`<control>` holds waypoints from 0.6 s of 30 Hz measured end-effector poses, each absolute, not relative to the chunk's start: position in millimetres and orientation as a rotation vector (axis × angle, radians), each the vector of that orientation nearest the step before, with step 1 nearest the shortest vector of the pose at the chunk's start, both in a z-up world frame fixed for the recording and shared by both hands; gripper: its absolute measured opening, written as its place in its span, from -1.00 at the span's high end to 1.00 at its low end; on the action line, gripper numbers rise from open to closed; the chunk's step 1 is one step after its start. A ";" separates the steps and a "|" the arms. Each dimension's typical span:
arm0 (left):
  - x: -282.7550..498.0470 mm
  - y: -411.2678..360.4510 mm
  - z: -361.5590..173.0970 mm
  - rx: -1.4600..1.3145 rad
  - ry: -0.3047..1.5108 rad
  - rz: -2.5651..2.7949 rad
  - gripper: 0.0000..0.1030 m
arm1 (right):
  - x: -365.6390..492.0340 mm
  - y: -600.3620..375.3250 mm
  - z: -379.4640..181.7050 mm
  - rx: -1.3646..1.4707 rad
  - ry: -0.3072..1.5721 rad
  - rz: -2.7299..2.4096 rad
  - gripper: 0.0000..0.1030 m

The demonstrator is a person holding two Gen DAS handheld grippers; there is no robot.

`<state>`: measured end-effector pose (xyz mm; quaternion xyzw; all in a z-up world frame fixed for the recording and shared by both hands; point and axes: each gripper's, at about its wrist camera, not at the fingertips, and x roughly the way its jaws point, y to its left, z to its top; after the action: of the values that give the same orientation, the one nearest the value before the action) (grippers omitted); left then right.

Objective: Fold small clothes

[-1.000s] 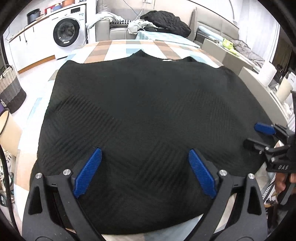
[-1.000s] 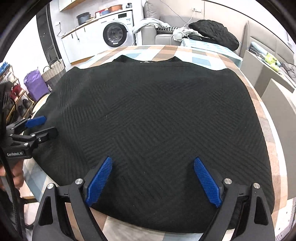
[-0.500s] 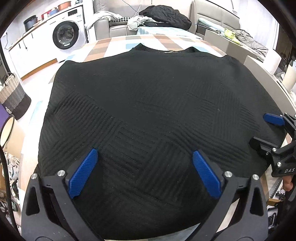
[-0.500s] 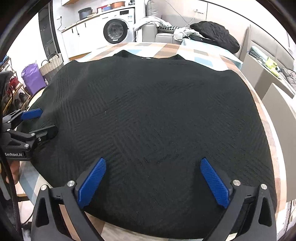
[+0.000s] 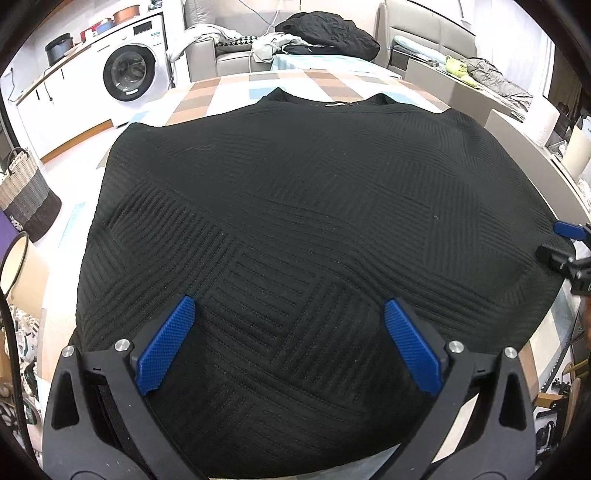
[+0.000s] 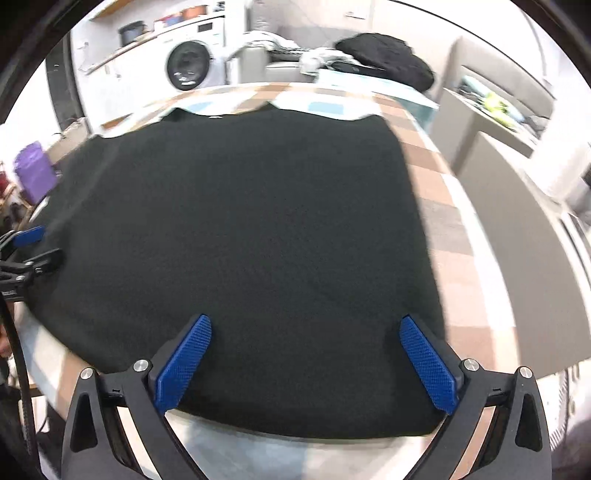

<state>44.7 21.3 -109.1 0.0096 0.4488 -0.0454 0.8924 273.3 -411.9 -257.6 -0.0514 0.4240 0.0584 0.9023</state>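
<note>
A black ribbed knit top lies spread flat on the checked tablecloth, neckline at the far side. My left gripper hovers over the near hem on the left, jaws open wide, nothing between the blue pads. My right gripper hangs over the near right part of the top, also wide open and empty; this view is blurred by motion. Each gripper shows at the edge of the other's view: the right gripper and the left gripper.
The table has grey chair backs close along its right side. Beyond it stand a washing machine and a sofa piled with clothes. A woven basket and a purple bag sit on the floor at the left.
Both grippers' jaws have widened. My right gripper has slid right along the near hem, toward the top's right edge. The left gripper has stayed put.
</note>
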 end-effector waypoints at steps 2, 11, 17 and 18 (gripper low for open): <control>44.1 21.1 -109.3 0.020 0.929 -0.094 -0.98 | 271.9 -410.2 -250.8 -0.092 0.863 0.114 -0.99; 43.3 21.4 -109.6 0.021 0.926 -0.096 -0.98 | 312.0 -350.1 -239.9 -0.111 0.876 0.228 -0.99; 43.6 23.2 -108.0 0.008 0.921 -0.105 -0.98 | 341.1 -327.6 -254.4 -0.191 0.926 0.236 -0.99; 43.4 24.2 -106.9 -0.002 0.915 -0.107 -0.98 | 340.8 -330.8 -256.7 -0.184 0.918 0.240 -0.99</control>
<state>43.4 24.2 -106.9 -0.0009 0.4414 -0.0515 0.8959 340.8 -330.8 -256.7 -0.0885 0.4414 0.1152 0.8855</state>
